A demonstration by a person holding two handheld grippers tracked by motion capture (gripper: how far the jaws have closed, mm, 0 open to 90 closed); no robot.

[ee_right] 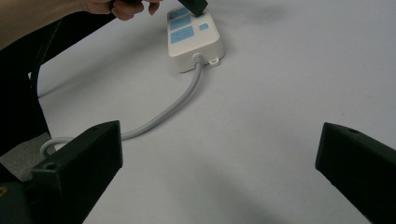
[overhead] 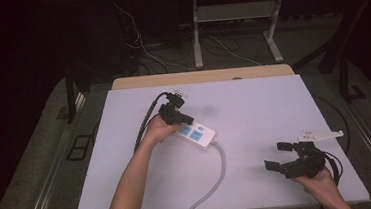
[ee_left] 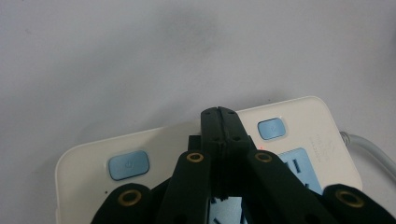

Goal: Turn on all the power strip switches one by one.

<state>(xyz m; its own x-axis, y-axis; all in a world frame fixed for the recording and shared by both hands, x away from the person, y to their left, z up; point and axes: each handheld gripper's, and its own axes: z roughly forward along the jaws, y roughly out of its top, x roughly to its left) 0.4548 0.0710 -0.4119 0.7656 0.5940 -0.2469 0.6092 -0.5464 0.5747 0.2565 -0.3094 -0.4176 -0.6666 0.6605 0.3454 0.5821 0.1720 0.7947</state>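
The power strip [overhead: 194,132] is laid left of centre on the white surface [overhead: 253,104], its grey cable [overhead: 214,180] run off the near edge. The left tool [overhead: 187,119], jaws pressed together, is set over its buttons. The right tool [overhead: 278,156] is held spread near the right corner, bare surface between them.

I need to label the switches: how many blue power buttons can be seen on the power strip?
2: one blue button left of the shut left gripper, one right of it. The jaws may hide more.
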